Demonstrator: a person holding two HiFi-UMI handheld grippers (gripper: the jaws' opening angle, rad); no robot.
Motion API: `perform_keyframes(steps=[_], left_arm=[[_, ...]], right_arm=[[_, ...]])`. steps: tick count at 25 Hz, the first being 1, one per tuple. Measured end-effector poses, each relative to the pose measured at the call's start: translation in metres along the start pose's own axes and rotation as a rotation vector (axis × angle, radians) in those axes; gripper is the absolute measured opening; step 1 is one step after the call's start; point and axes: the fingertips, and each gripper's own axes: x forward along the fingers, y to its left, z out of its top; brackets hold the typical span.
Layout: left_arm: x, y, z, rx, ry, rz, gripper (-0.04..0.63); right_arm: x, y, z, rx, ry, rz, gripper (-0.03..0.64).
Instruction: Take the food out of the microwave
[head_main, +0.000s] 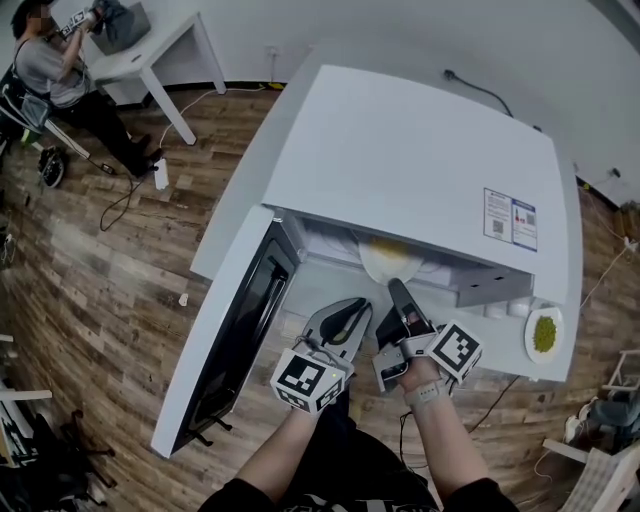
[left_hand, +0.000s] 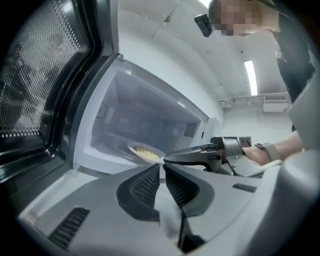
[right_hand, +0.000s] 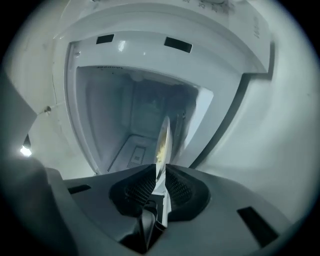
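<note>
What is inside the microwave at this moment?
A white plate of yellow food, its near rim clamped by the right gripper. The top of the microwave hides the cavity's back from the head view.

Office-type workroom or lab, not a home kitchen

- Wood-plank floor (head_main: 120, 260) noted, bounded by bare white walls (head_main: 400, 30)
- Microwave (head_main: 420, 160) found set on a plain white table (head_main: 222, 238) standing out in the room; a dark cord (head_main: 480, 88) is seen behind it
- Loose cables (head_main: 125, 200) are trailed across the floor
- A second white table (head_main: 150, 55) is placed in the far corner; a person (head_main: 50, 70) is seen busy at it
- Long strip lights (left_hand: 251, 77) are mounted on a white ceiling, as seen in the left gripper view
</note>
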Motion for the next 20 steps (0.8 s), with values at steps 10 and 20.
perform_keyframes(steps=[10, 20], left_arm=[[0.007, 0.006, -0.004, -0.237, 0.019, -0.026, 0.114], [0.014, -0.003, -0.001, -0.448, -0.009, -0.100, 0.112]], right_arm=[[-0.008, 0.001, -0.003, 0.045, 0.005, 0.010, 0.054], [-0.024, 0.002, -0.012, 0.050, 0.022, 0.025, 0.054]])
